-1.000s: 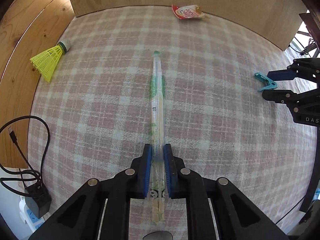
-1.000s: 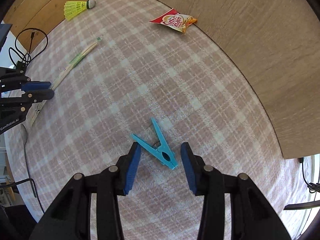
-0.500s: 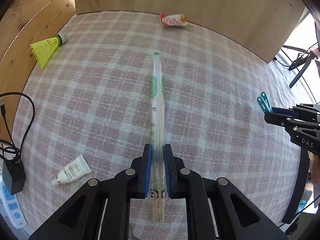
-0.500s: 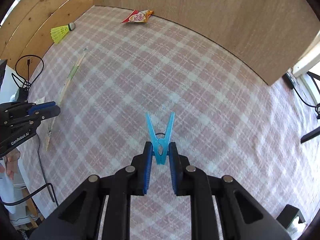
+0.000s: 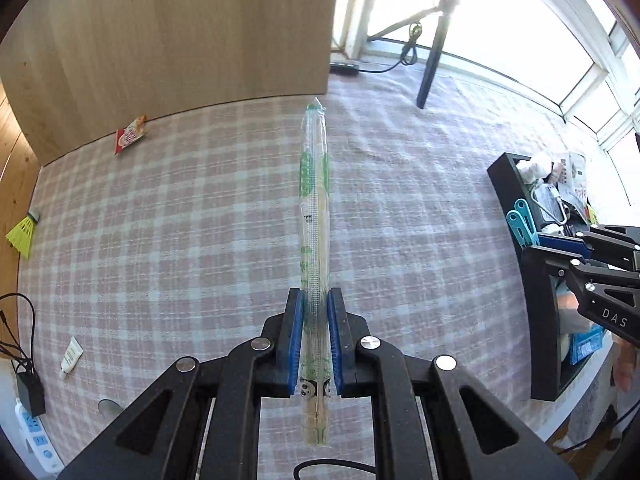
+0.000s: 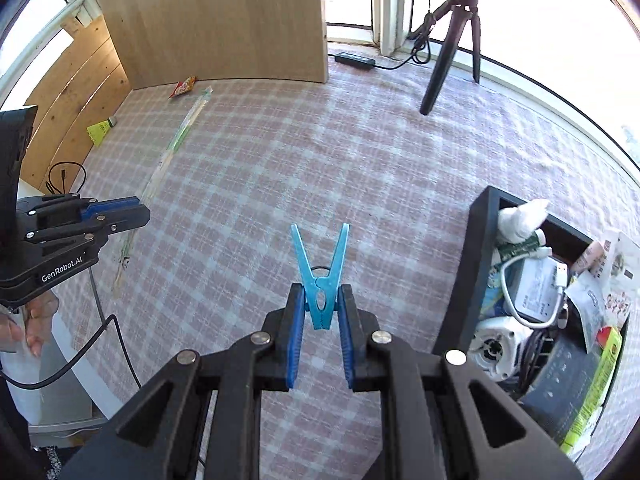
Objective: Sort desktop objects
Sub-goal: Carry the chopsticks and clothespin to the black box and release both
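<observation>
Woven checked tablecloth (image 5: 200, 240) (matt), pale wood board (image 5: 180, 48) — glossy plastic clothespin (image 6: 320, 276).

A blue clothespin (image 6: 320, 276), a pink-and-white checked tablecloth (image 6: 360, 160), a yellow shuttlecock (image 5: 22, 236), a black bin (image 6: 468, 264).

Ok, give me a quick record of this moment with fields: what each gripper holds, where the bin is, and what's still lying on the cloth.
left gripper: shut on wrapped chopsticks, lifted off the cloth
right gripper: shut on blue clothespin, prongs pointing away
black bin: right side of the checked cloth, already holding assorted items
still on cloth: snack packet, yellow shuttlecock, small white tube
</observation>
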Demonstrator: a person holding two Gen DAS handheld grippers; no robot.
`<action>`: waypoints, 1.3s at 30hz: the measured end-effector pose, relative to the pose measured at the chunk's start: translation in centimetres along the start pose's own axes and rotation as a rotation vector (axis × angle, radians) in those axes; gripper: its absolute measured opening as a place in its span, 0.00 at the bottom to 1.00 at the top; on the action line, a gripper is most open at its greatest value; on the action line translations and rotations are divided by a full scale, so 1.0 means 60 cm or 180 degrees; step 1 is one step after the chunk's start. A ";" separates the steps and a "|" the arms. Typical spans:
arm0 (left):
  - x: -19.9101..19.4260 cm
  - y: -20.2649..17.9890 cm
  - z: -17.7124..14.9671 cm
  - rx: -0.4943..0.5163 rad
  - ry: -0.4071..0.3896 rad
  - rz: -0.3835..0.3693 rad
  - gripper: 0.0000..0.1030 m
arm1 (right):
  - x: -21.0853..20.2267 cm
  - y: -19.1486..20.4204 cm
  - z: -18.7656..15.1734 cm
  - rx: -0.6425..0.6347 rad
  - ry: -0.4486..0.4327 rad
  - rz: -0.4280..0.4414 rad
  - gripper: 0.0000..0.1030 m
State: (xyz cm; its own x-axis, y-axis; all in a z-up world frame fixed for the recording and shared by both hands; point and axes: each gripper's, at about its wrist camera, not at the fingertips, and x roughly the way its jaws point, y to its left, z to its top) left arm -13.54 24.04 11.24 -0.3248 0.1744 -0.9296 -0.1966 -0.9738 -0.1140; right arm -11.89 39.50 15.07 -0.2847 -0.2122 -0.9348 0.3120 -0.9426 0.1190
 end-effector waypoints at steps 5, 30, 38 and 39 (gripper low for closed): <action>-0.004 -0.153 0.025 0.0393 0.0034 -0.0252 0.11 | -0.075 -0.167 -0.100 0.0373 -0.0063 -0.0170 0.16; -0.003 -0.537 0.092 0.1255 -0.0012 -0.0566 0.23 | -0.212 -0.453 -0.322 0.1113 -0.0063 -0.0585 0.38; -0.025 -0.466 0.086 0.1083 -0.0075 -0.0369 0.23 | -0.208 -0.424 -0.279 0.0950 -0.0124 -0.0561 0.38; -0.027 -0.450 0.085 0.1051 -0.0090 -0.0326 0.23 | -0.207 -0.414 -0.270 0.0900 -0.0136 -0.0544 0.38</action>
State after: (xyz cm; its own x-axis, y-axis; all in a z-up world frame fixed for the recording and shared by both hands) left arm -12.40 50.80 17.61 -0.3127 0.2772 -0.9085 -0.5167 -0.8522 -0.0822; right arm -1.42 69.72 18.28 -0.3507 -0.0500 -0.9351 -0.0056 -0.9984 0.0554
